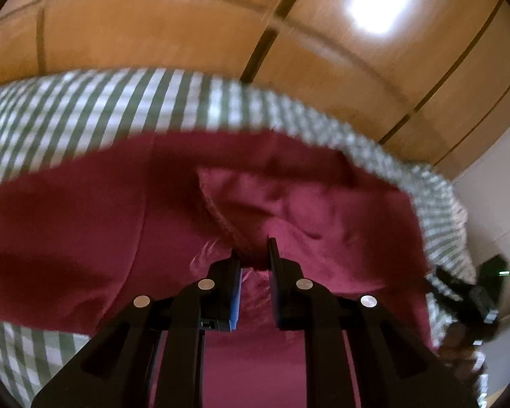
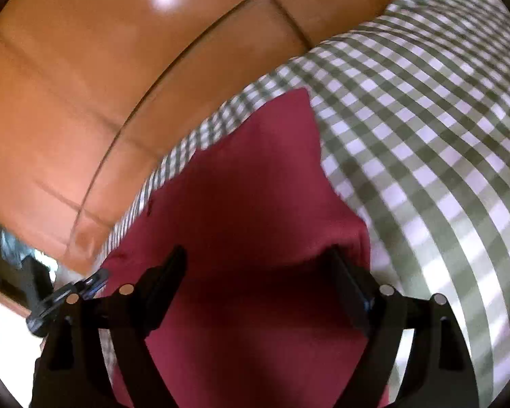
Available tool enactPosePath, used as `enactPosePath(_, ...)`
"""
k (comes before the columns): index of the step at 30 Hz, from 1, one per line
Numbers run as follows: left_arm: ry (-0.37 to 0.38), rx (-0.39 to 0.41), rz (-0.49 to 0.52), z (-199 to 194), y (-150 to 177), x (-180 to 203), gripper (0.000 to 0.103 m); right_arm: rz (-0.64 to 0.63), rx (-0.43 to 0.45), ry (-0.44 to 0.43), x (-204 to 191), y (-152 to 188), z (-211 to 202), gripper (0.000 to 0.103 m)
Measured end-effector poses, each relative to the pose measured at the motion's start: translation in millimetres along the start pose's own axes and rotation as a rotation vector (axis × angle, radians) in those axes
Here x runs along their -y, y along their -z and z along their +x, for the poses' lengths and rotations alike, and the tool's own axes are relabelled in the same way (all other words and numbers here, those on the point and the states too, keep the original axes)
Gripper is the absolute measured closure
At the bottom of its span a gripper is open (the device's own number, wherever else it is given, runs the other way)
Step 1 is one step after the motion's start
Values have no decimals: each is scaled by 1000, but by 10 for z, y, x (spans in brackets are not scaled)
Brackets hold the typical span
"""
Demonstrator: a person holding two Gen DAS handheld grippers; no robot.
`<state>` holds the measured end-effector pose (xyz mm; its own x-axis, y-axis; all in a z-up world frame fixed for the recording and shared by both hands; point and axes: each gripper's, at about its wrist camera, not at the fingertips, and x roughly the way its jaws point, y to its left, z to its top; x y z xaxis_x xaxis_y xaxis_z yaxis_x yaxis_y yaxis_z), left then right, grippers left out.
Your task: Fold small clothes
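Left gripper pinching a bunched fold of the maroon garment, spread on the checked cloth. Right gripper wide open above it. Folding barely begun, most still flat.

One red garment, one checked cloth, two grippers, left, right.

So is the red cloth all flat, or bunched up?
Bunched up in part. The red garment has a raised fold where the left gripper pinches it; under the open right gripper it lies smoother on the checked cloth.
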<state>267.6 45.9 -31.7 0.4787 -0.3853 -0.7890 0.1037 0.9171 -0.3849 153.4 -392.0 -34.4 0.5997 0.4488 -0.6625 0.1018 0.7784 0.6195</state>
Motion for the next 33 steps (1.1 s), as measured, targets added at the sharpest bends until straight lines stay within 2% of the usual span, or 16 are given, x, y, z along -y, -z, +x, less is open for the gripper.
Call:
enactPosePath(3, -9, -18, 8, 110, 108, -42, 90, -119, -50, -7, -219, 90, -152, 17)
enactPosePath(5, -11, -14, 24, 114, 130, -27, 90, -183, -24, -16, -382, 87, -279, 17)
enactPosePath(8, -14, 1, 36, 51, 153, 11, 90, -225, 43, 16, -575, -44, -300, 17)
enactPosePath(10, -20, 11, 32, 19, 143, -12, 90, -239, 34, 71, -628, -121, -82, 17)
enactPosePath(12, -37, 7, 24, 24, 144, -46, 90, -254, -13, 153, -608, -126, 222, 21)
enactPosePath(15, -76, -37, 27, 170, 238, -140, 89, -286, -85, 285, -505, 1, 637, 21)
enactPosePath(19, -32, -10, -69, 133, 282, -279, 85, -427, 3, 400, -632, 218, 734, 18)
enactPosePath(21, -61, 6, -80, 12, 306, -269, 76, -430, 6, 412, -614, 212, 773, 16)
enactPosePath(23, -93, 37, -91, -141, 351, -281, 58, -426, 5, 416, -601, 201, 775, 16)
enactPosePath(25, -97, 86, -126, -385, 420, -403, 49, -433, 11, 437, -652, 203, 752, 14)
enactPosePath(27, -113, 135, -166, -668, 507, -604, 49, -421, 21, 444, -742, 222, 650, 7)
enactPosePath(29, -169, 153, -201, -907, 595, -829, 47, -414, 46, 425, -844, 301, 510, 6)
enactPosePath(30, -201, 168, -229, -1060, 668, -996, 43, -413, 51, 419, -890, 375, 430, 5)
enactPosePath(31, -221, 179, -258, -1168, 725, -1129, 33, -412, 50, 406, -921, 447, 371, 5)
enactPosePath(33, -252, 204, -334, -1396, 849, -1443, 32, -426, 39, 363, -996, 645, 278, 3)
